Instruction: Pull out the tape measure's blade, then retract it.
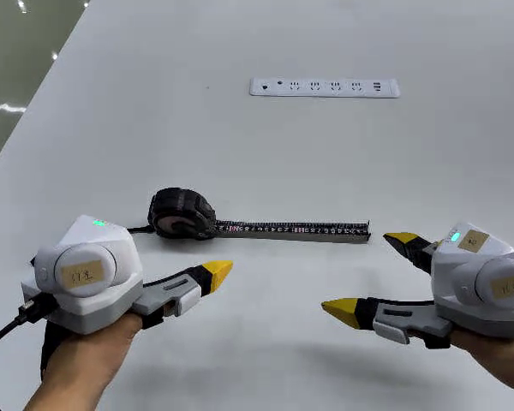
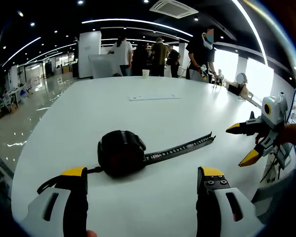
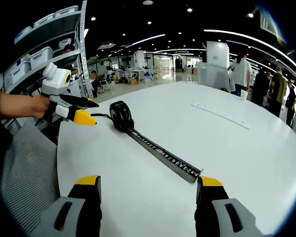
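Tape measure lies on white table, case left, blade pulled out flat to the right; left gripper jaws spread, empty, just short of the case; right gripper jaws spread, empty, near blade tip, not touching; power strip further back.

At 9 o'clock the tape measure is cased in black; its blade is printed dark with pale digits; the left gripper and right gripper are tipped yellow.
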Tool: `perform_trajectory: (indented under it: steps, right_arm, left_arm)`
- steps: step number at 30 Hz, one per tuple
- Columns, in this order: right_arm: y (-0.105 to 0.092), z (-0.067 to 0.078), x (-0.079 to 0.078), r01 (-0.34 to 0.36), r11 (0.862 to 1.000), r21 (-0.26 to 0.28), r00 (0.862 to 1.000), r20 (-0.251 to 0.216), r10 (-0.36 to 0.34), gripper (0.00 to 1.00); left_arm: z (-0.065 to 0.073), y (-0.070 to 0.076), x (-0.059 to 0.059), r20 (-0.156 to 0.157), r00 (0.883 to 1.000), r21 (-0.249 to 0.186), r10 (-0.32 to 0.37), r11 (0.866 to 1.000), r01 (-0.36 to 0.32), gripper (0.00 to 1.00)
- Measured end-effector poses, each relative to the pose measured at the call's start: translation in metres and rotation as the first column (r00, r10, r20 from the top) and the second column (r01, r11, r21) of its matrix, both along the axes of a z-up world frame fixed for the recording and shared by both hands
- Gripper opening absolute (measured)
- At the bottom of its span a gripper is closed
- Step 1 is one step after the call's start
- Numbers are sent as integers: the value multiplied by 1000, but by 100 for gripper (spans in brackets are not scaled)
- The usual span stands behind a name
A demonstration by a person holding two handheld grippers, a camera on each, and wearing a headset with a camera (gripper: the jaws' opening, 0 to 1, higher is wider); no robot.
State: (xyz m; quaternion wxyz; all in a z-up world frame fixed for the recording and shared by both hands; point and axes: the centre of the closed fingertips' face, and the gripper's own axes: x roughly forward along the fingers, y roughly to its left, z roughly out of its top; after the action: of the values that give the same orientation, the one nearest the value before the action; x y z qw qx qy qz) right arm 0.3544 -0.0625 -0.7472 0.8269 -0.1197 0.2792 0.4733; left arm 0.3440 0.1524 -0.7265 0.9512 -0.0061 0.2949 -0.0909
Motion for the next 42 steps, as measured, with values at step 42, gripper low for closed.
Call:
perform_trajectory:
  steps: [42]
  right_arm:
    - [-17, -22, 48, -171, 978, -121, 984, 21, 174, 47]
  left_arm:
    - [-11, 23, 43, -36, 986, 3, 162, 987, -162, 65]
